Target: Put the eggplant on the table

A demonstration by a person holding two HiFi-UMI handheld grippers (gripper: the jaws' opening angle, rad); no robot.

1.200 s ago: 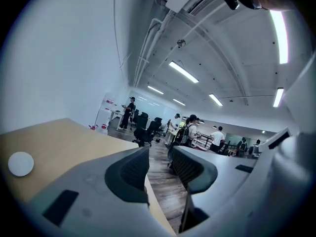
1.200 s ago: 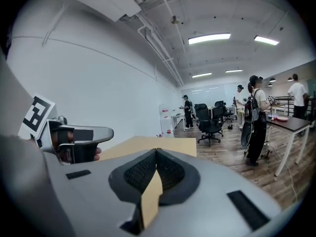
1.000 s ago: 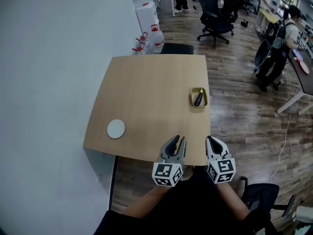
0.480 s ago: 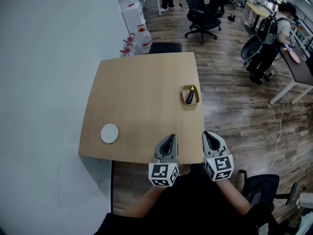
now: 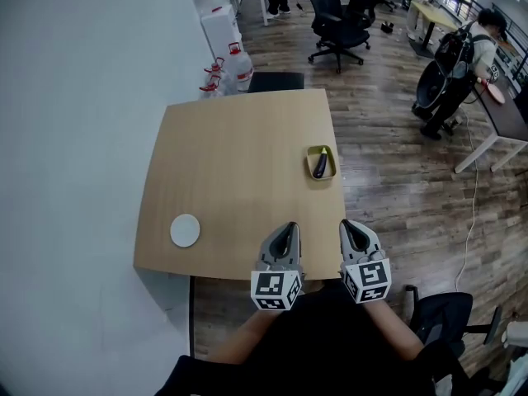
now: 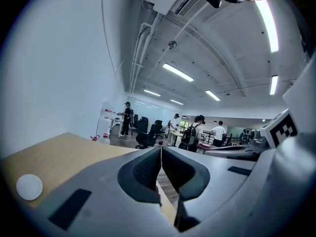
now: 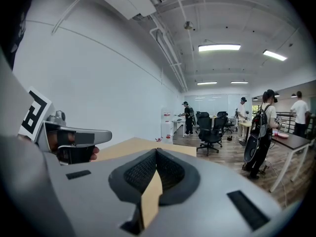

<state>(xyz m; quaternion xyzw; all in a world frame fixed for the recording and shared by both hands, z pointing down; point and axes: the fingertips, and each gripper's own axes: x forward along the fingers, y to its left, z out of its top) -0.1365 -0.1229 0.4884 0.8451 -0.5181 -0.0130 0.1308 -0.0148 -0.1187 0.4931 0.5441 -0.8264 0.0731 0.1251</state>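
A dark eggplant lies in a small yellow-green tray near the right edge of the wooden table. My left gripper hovers over the table's near edge, shut with nothing between its jaws. My right gripper sits beside it at the near right corner, also shut and empty. Both are well short of the tray. In the left gripper view the jaws meet, and in the right gripper view the jaws meet too.
A white round disc lies at the table's near left. A white wall runs along the left. Water jugs and a black stool stand beyond the far edge. Office chairs and people occupy the room behind.
My left gripper's jaws have closed from partly open to shut. The head view shifted a little, so the table now sits lower and further left in the picture.
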